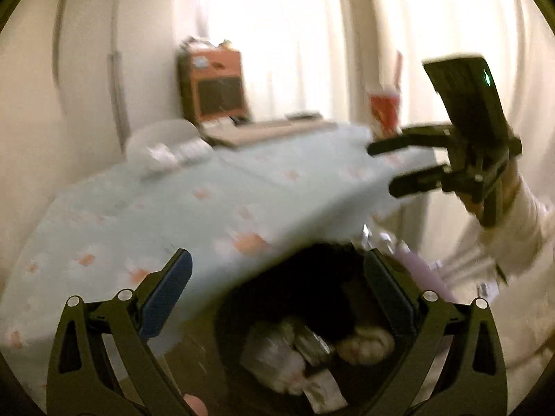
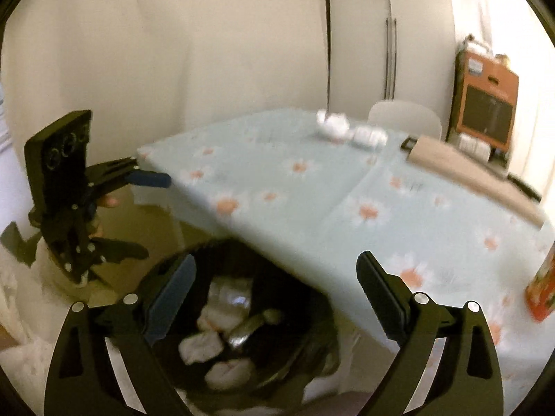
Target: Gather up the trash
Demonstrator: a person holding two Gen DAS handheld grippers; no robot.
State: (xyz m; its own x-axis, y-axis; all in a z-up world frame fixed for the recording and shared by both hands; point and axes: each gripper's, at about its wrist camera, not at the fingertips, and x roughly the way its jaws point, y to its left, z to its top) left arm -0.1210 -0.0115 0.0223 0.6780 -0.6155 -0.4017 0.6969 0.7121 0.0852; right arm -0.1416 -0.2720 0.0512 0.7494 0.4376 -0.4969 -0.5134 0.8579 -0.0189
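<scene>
wrist views above, sharing bin point(image 1: 277, 312), table point(image 2: 312, 190)

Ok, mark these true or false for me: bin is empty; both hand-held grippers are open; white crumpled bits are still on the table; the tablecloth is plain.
1. The bin is empty. False: crumpled white trash lies inside.
2. Left hand-held gripper and right hand-held gripper are open, holding nothing. True.
3. White crumpled pieces are on the table. True.
4. The tablecloth is plain. False: pale blue with flowers.
</scene>
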